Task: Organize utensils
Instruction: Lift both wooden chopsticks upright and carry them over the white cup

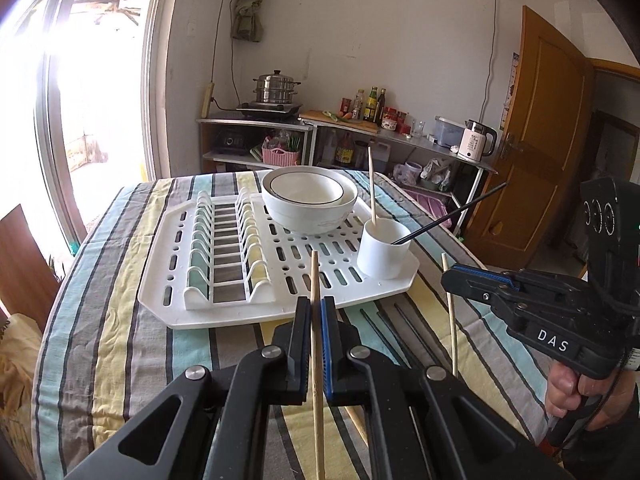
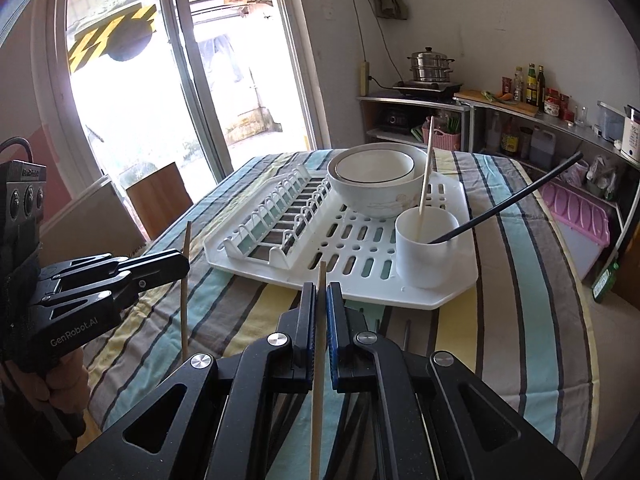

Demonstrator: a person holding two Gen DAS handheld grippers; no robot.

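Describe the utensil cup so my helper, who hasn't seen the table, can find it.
On the striped tablecloth lies a white drying rack. The cup stands at its near right corner, beside the stacked bowls. It alone holds chopsticks: one wooden, one black.

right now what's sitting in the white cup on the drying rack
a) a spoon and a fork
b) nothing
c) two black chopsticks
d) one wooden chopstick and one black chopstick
d: the white cup on the drying rack holds one wooden chopstick standing nearly upright and one black chopstick leaning out to the right.
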